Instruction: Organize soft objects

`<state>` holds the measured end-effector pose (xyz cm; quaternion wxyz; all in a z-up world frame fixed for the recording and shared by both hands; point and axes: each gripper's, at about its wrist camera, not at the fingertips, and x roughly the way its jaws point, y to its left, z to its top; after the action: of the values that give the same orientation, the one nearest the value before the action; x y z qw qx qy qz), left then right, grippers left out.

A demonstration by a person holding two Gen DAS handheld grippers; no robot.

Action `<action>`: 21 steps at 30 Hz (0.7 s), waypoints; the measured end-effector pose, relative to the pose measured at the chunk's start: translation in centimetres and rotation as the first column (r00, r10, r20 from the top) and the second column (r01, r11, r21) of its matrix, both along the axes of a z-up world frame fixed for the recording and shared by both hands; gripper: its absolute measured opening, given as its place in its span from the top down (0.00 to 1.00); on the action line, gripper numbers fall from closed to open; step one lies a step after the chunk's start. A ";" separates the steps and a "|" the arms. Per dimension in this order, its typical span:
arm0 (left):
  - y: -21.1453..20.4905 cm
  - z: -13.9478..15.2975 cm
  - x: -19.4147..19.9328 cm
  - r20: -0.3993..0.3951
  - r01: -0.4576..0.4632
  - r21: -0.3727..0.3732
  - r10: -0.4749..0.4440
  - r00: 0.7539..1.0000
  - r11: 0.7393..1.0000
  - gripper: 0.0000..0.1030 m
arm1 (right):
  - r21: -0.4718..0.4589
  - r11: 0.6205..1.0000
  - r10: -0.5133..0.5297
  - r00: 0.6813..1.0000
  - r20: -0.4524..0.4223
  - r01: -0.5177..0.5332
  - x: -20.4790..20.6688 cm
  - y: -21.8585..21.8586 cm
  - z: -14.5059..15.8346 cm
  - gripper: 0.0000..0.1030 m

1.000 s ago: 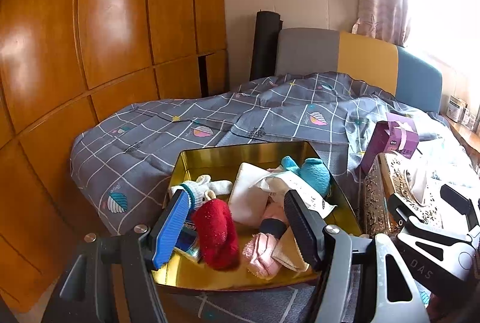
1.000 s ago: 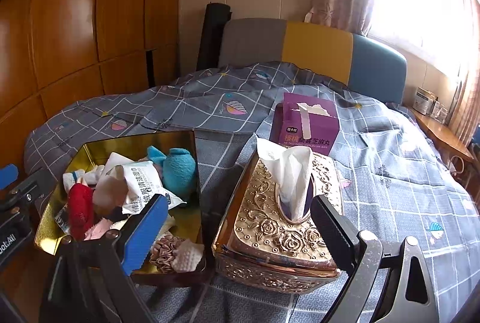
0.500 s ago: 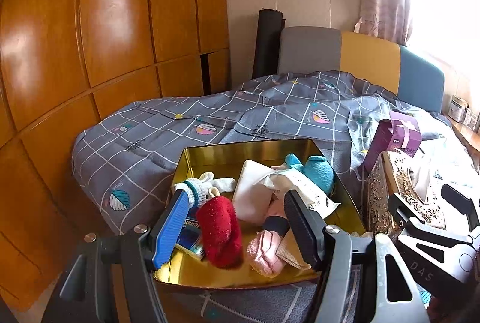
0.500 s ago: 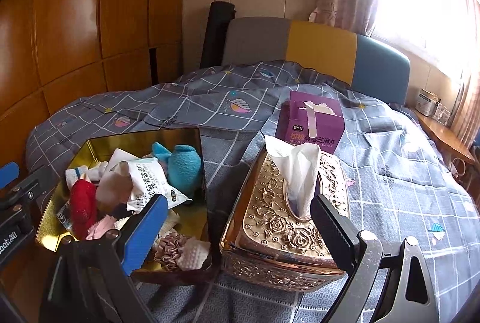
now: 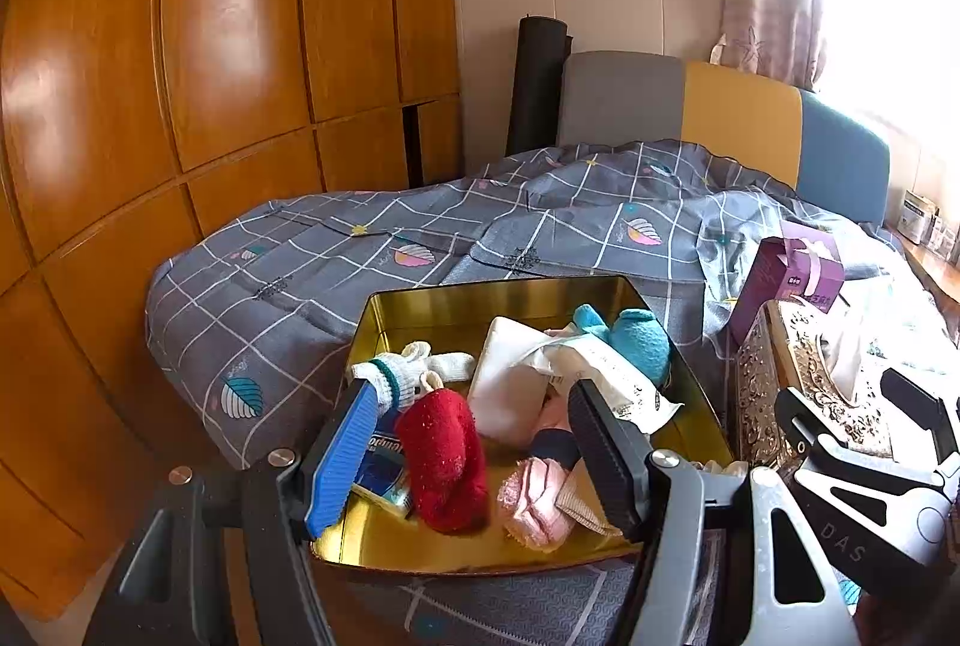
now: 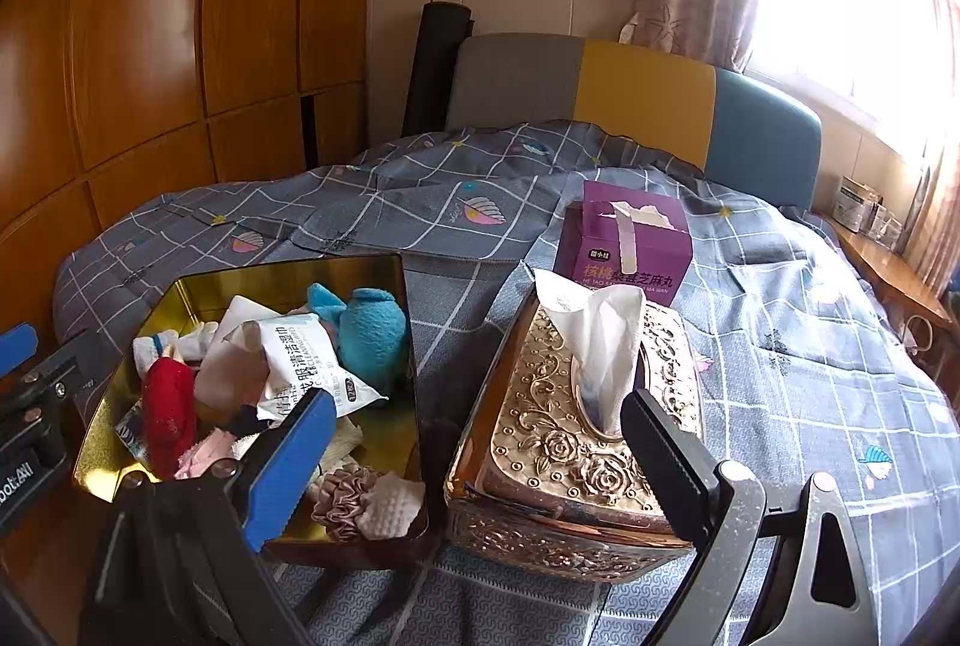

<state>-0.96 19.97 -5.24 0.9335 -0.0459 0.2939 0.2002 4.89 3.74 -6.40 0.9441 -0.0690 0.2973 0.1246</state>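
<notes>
I hold my left gripper (image 5: 474, 457) just above the near edge of the gold tin (image 5: 456, 295), its jaws spread wide with nothing between them. Seen past them is a red sock (image 5: 444, 460). My right gripper (image 6: 480, 457) hangs over the ornate tissue box (image 6: 576, 466), also wide and empty.

The soft things already lie in the tin, which sits on the bed (image 5: 300, 280) near its foot edge: the red sock and a pink sock (image 5: 534, 496) toward the near edge, a white glove (image 5: 402, 370) at the left side, a blue sock (image 5: 636, 340) in the far right corner, a wipes packet (image 6: 306, 364) across the middle, a frilly scrunchie (image 6: 345, 493) in the near right corner.

They lie jumbled, which would fit either a sorting under way or a gathering nearly done; I can't say which. If I pick from the tin, the red sock is nearest my left jaws, and soft knit will want a deep, centred bite.
</notes>
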 end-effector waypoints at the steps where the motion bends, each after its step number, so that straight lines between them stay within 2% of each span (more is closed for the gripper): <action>1: 0.0 0.0 0.0 -0.002 0.001 0.000 -0.001 1.000 1.000 0.35 | 0.000 1.000 0.000 1.000 0.000 0.000 0.0 0.0 0.0 0.06; 13: -0.3 -0.2 0.1 -0.017 0.019 0.016 -0.019 1.000 1.000 0.35 | 0.002 1.000 -0.002 1.000 -0.002 0.002 0.0 0.0 0.1 0.06; 21: -0.2 -0.6 0.2 -0.011 0.038 -0.014 -0.038 0.999 0.999 0.35 | 0.001 1.000 -0.006 1.000 -0.007 0.006 0.2 -0.2 -0.2 0.06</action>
<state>-0.79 19.77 -5.85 0.9351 -0.0455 0.3015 0.1808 5.10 3.57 -6.55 0.9433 -0.0673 0.3010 0.1224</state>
